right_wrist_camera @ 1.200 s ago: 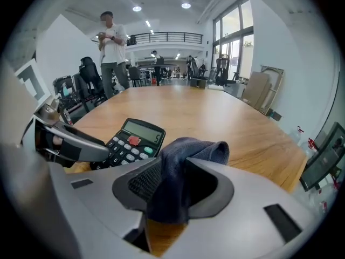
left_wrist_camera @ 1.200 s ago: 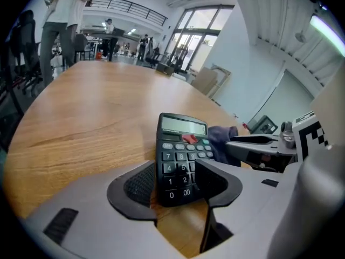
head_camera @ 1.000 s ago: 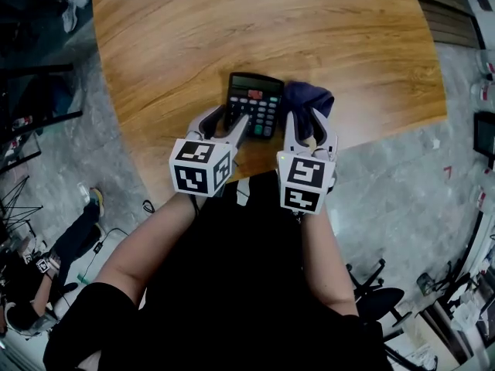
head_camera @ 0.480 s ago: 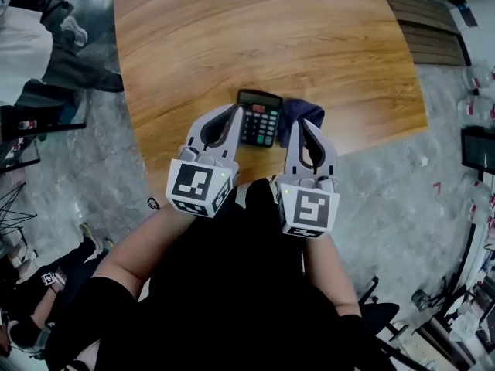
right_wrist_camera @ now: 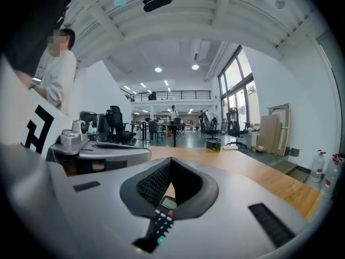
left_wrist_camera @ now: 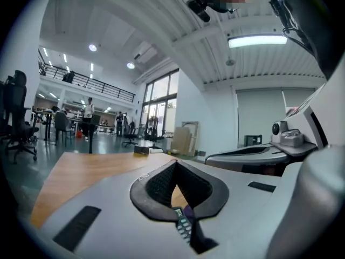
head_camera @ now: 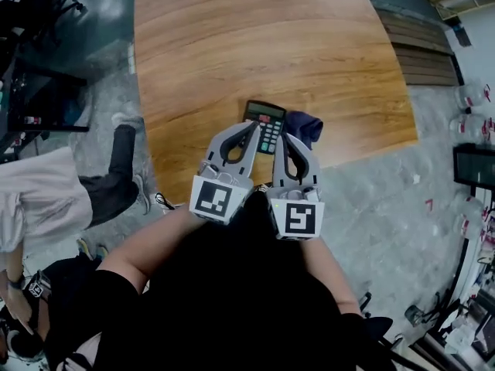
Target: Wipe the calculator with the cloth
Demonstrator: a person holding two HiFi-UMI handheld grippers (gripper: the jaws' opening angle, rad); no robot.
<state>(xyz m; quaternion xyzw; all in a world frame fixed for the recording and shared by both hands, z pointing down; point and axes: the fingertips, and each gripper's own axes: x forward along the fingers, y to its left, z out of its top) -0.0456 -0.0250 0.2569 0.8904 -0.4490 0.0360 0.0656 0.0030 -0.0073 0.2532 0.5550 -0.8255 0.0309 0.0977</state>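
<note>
Calculator (head_camera: 265, 117) lies on wooden table (head_camera: 255, 45) just beyond our two gripper tips, dark blue cloth (head_camera: 306, 126) against its right side. We hold left gripper (head_camera: 253, 127) and right gripper (head_camera: 285, 137) side by side, both closed tight, nothing between them.

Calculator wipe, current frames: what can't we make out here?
Calculator display and any dirt: too small in the head view.
Calculator's near left corner: covered by the left hand-held gripper, head view.
Cloth near edge: behind the right hand-held gripper, head view.
Both gripper views: the shut jaws leave only a slit, showing a strip of calculator; the cloth is a mere purple sliver in the left gripper view.
</note>
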